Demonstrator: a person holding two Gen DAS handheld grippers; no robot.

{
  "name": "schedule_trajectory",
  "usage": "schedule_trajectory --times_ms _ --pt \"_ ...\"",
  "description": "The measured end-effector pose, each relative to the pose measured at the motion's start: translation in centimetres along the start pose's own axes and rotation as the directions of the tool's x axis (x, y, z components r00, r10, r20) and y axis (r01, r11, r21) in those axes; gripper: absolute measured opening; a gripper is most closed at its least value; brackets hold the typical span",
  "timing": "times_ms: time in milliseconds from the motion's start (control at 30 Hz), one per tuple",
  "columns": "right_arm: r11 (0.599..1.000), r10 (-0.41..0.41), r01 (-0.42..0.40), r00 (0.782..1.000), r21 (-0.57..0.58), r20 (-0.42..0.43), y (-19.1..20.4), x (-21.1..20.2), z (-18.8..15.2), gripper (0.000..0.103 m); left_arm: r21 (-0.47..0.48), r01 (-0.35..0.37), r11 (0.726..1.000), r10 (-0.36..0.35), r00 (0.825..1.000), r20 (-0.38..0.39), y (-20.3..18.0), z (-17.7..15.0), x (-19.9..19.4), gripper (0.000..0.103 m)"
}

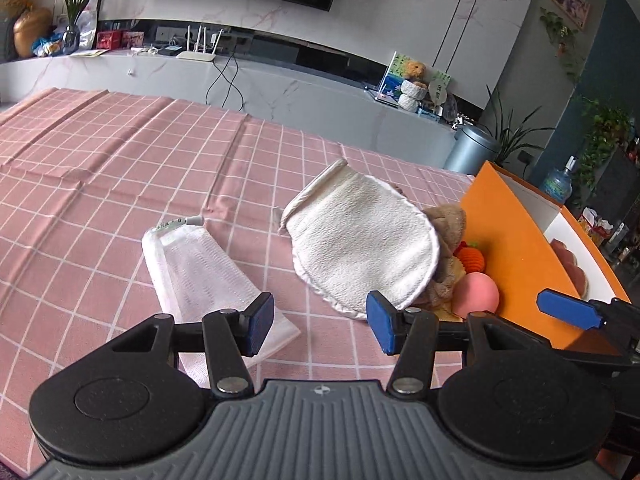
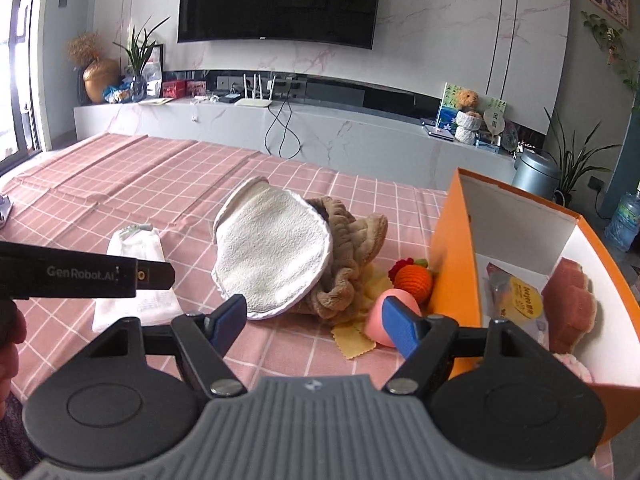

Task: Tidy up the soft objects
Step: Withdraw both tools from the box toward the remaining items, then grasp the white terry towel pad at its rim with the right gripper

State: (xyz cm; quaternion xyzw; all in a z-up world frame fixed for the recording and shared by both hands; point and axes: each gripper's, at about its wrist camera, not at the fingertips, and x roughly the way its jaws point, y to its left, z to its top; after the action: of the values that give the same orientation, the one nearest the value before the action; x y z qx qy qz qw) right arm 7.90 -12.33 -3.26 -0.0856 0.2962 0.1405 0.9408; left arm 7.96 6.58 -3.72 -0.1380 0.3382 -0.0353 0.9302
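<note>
On the pink checked cloth lies a white bath mitt (image 1: 362, 242) (image 2: 272, 258), draped over a brown plush cloth (image 2: 352, 252) (image 1: 446, 236). A white mesh pouch (image 1: 200, 276) (image 2: 138, 276) lies to its left. Beside the orange box (image 1: 512, 240) (image 2: 452, 256) sit a pink sponge egg (image 1: 478, 294) (image 2: 374, 322), an orange crochet fruit (image 2: 414, 282) (image 1: 472, 260) and a yellow wipe (image 2: 356, 344). My left gripper (image 1: 320, 322) stands open over the cloth between pouch and mitt, nothing in it. My right gripper (image 2: 316, 318) is open just short of the mitt's near edge and the egg.
The box holds a pink sponge (image 2: 572, 304), a wrapped yellow packet (image 2: 516, 296) and something pale pink at its near corner (image 2: 576, 366). The left gripper's body (image 2: 80, 274) crosses the right wrist view at left. Bare tablecloth (image 1: 100, 168) stretches far left. A TV console stands beyond the table.
</note>
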Motion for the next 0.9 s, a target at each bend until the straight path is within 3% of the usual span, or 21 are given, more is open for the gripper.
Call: schedule_trajectory --times_ms 100,167,200,367,600,733,900 --pt "0.999 0.005 -0.005 1.000 -0.036 -0.010 0.4 1.6 0.7 0.072 -0.013 -0.047 0.999 0.047 0.999 0.003 1.0 0.3 0.6 0.065" --pt "0.998 0.009 -0.010 1.000 -0.065 -0.013 0.7 2.7 1.3 0.073 -0.018 -0.101 0.995 0.101 0.995 0.010 1.8 0.5 0.9 0.080" --pt "0.996 0.014 -0.016 1.000 -0.084 -0.021 0.9 3.4 1.6 0.074 -0.019 -0.132 0.991 0.132 0.991 0.013 2.2 0.7 1.1 0.082" --pt "0.978 0.038 -0.041 0.999 -0.203 -0.019 2.1 6.8 3.7 0.089 -0.059 -0.217 0.974 0.215 0.976 -0.042 4.0 1.4 2.9 0.086" --pt "0.945 0.062 -0.077 0.996 -0.317 -0.057 3.7 12.3 6.2 0.095 -0.102 -0.240 0.965 0.233 0.970 -0.073 5.0 1.1 5.5 0.086" --pt "0.944 0.071 -0.096 0.993 -0.315 -0.089 4.2 14.8 6.3 0.094 -0.076 -0.249 0.965 0.244 0.967 -0.076 4.9 1.1 6.4 0.085" --pt "0.943 0.072 -0.092 0.995 -0.320 -0.071 5.0 14.7 5.3 0.075 -0.043 -0.249 0.968 0.246 0.967 -0.065 4.5 1.1 6.9 0.078"
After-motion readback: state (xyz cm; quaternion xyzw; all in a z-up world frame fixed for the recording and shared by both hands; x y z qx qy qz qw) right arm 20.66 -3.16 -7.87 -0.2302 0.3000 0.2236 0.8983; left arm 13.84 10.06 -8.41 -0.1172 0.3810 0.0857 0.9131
